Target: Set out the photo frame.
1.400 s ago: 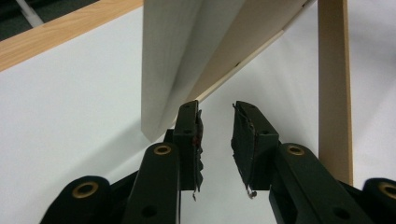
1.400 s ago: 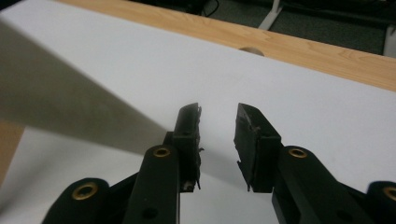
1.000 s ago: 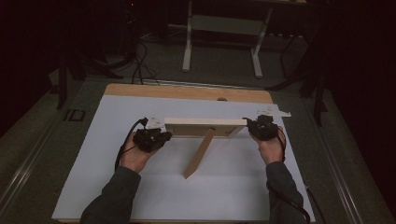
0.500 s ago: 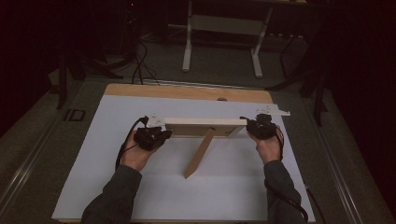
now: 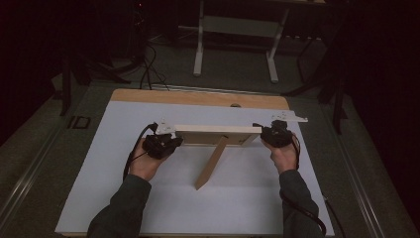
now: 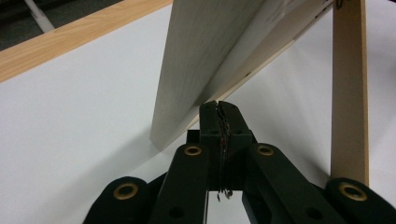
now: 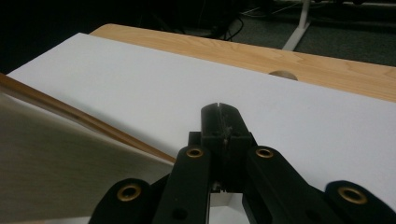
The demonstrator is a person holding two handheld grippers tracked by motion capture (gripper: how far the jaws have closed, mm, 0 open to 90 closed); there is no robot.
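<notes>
- The wooden picture frame (image 5: 218, 134) stands upright on its folding back leg (image 5: 210, 163) between the two tongs; judged from here, the main risk is a topple, since the frame rests on a thin lower edge and one slim prop, and a sideways nudge from either side could slide the leg on the smooth white sheet (image 5: 148, 208) and drop the frame flat.
- A second risk, as a guess: both tongs are shut with nothing between the jaws, so any lift or shift attempted now has no grip behind it; the frame would be pushed, not carried, and an uneven push could twist it off its leg.
- The left tongs (image 6: 218, 108) are fully closed, jaws pressed together on nothing; their tips sit just under and against the frame's near corner (image 6: 187, 93), with the leg (image 6: 349, 93) off to their right in the left gripper view; whether the tips truly press on the wood or only meet it I cannot tell.
- The right tongs (image 7: 218, 109) are likewise closed tight and empty; the frame's edge (image 7: 70, 158) lies just to their left and a little behind the tips, near but apparently not touching; ahead of them is bare sheet and the wooden rim of the counter (image 7: 327, 65).
- In the high view the left tongs (image 5: 171, 141) sit at the frame's left end and the right tongs (image 5: 265, 134) at its right end, each held in a hand.
</notes>
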